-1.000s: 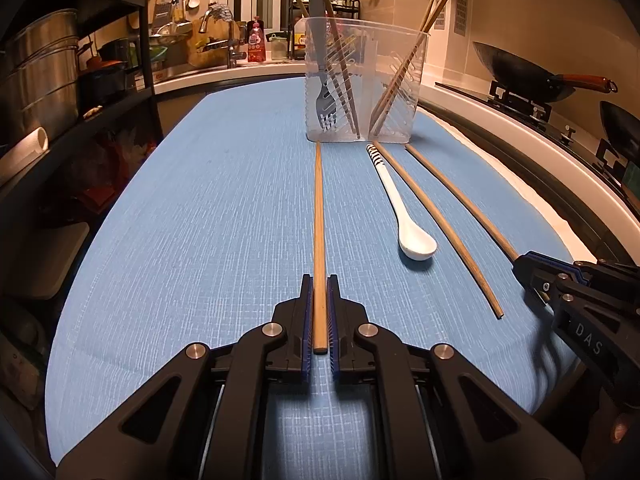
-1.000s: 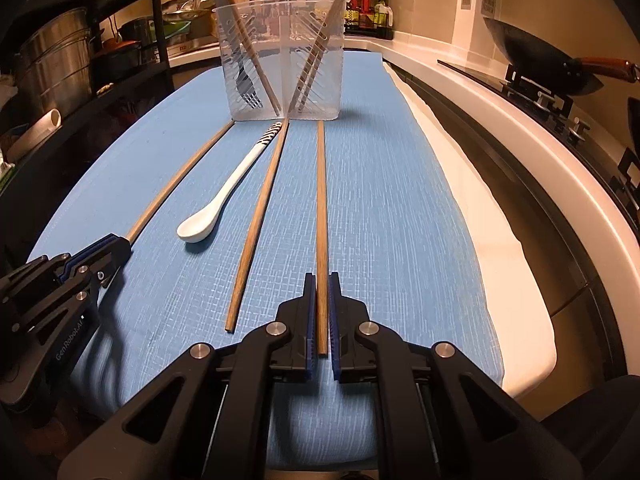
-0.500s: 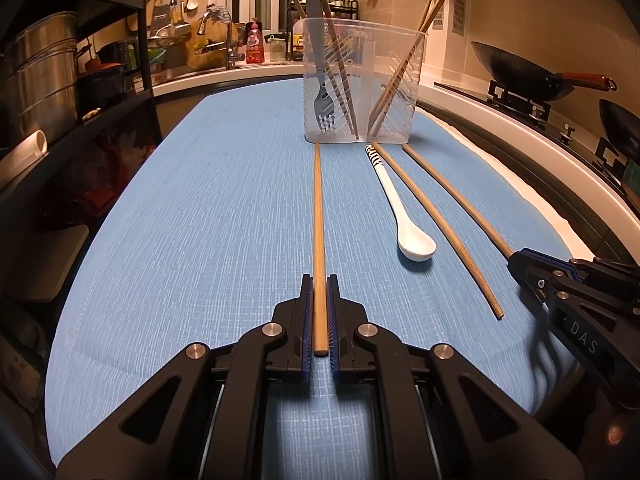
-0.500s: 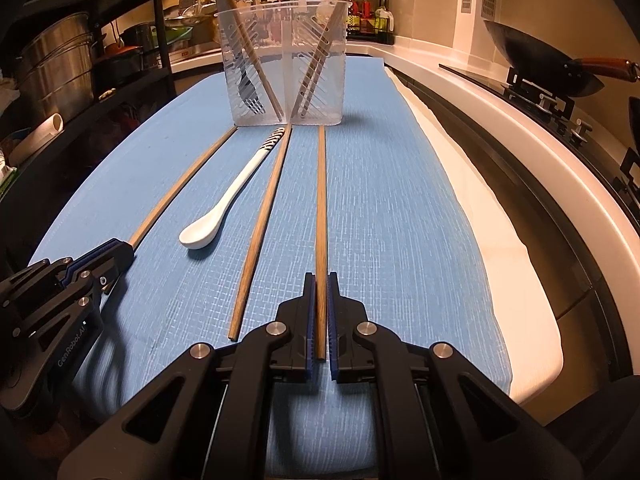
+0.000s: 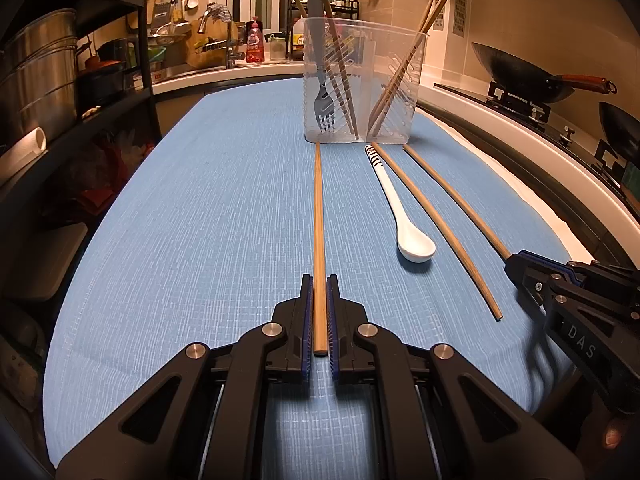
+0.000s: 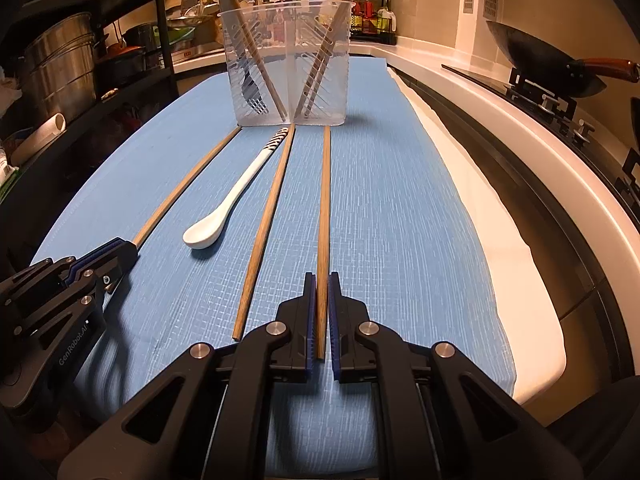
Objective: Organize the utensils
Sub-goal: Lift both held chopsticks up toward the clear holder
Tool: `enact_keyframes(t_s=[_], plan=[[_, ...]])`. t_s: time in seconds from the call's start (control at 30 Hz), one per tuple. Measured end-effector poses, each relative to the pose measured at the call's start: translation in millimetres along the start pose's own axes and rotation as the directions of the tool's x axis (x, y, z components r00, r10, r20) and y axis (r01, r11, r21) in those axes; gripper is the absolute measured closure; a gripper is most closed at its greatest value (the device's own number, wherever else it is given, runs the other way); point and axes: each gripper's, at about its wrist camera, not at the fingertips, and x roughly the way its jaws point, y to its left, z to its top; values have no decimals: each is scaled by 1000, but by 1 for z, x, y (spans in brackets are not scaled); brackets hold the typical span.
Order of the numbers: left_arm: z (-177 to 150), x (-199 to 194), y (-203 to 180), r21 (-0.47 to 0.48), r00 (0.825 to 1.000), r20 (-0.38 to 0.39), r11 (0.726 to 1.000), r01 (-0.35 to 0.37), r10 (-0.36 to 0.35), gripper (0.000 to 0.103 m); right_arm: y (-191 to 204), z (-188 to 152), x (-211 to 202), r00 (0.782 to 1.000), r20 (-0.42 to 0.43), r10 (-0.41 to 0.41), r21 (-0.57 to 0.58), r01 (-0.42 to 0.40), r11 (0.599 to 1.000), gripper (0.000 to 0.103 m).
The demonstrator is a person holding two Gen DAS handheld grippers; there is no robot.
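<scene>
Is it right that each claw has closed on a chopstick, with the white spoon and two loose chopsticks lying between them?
Not quite. Only one loose chopstick lies between them, beside the white spoon, as the right wrist view shows. The left claw and right claw each grip a chopstick.

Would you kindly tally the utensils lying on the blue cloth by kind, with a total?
Chopsticks: 3, one in the left gripper, one in the right gripper, one loose
Spoon: 1
Total: 4
</scene>
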Motion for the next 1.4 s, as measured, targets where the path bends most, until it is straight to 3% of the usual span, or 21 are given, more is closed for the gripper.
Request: enact_keyframes(t_s=[0.8, 1.13, 1.4], plan=[[1, -1, -1, 18, 1000, -6, 1000, 17, -17, 96, -4, -1, -3, 1000, 2, 11, 18, -11, 1000, 98], [3, -37, 3, 10, 997, 70, 1000, 20, -20, 96, -3, -2, -48, 994, 111, 6, -16, -4, 1000, 98], [14, -73, 10, -3, 988, 154, 999, 35, -34, 96, -12, 11, -105, 975, 221, 6, -52, 5, 999, 98]])
